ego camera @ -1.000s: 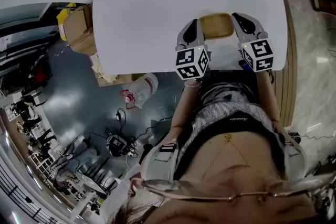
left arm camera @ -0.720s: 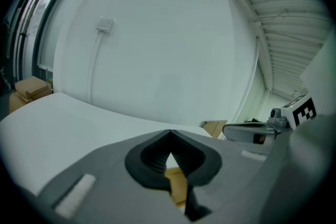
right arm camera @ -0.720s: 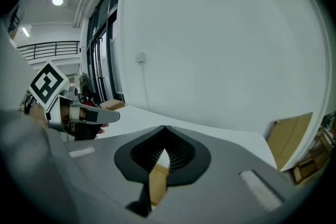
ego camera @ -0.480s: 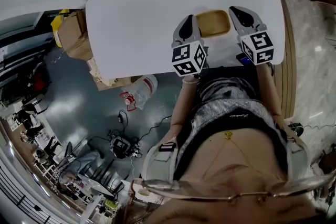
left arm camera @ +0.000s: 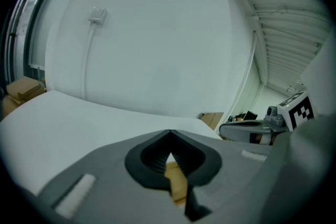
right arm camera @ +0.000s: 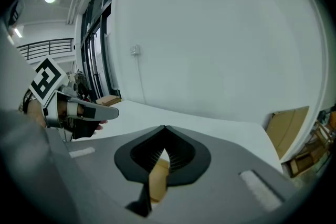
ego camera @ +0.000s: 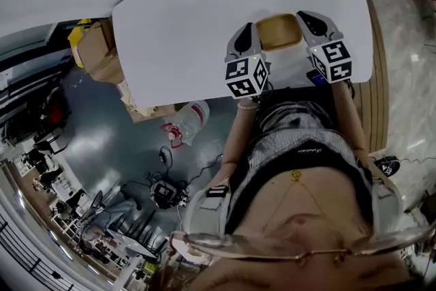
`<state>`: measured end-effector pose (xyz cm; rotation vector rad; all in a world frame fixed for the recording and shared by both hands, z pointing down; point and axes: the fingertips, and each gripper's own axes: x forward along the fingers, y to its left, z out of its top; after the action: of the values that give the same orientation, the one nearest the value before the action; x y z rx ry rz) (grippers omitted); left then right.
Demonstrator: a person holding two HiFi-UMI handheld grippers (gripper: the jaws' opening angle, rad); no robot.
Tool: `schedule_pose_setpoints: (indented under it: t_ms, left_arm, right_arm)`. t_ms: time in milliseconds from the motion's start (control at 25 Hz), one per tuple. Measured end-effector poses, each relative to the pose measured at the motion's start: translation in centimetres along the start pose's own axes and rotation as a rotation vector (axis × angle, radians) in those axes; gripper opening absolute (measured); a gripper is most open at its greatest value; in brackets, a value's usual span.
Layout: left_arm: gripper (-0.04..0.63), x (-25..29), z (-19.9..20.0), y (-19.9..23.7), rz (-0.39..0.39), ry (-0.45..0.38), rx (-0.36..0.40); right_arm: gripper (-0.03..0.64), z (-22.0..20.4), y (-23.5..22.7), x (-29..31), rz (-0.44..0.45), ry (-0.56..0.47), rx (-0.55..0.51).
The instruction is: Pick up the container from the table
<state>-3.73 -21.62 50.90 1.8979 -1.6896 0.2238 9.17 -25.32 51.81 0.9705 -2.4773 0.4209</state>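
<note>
Clamping only its thin opposite rims, the left tongs (ego camera: 245, 37) and right tongs (ego camera: 308, 21) hold the container (ego camera: 278, 31) near the edge of the surface (ego camera: 177, 17); uneven lifting could tip it loose.

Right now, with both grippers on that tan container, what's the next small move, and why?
Probably raise both grippers straight up together, keeping them level. The left gripper and right gripper each look shut on an opposite rim of the tan container, so the grip seems made. I can't tell whether it has cleared the white table, so a slow, even lift seems safest.
</note>
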Motion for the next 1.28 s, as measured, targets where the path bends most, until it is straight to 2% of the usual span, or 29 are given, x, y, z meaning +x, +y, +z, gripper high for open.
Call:
schedule_pose_setpoints:
  t_ms: [1280]
  left_arm:
    - [0.000, 3.6, -8.9, 4.2, -0.024, 0.266, -0.030]
  right_arm:
    - [0.026, -10.1, -0.9, 3.6, -0.078, 0.264, 0.032]
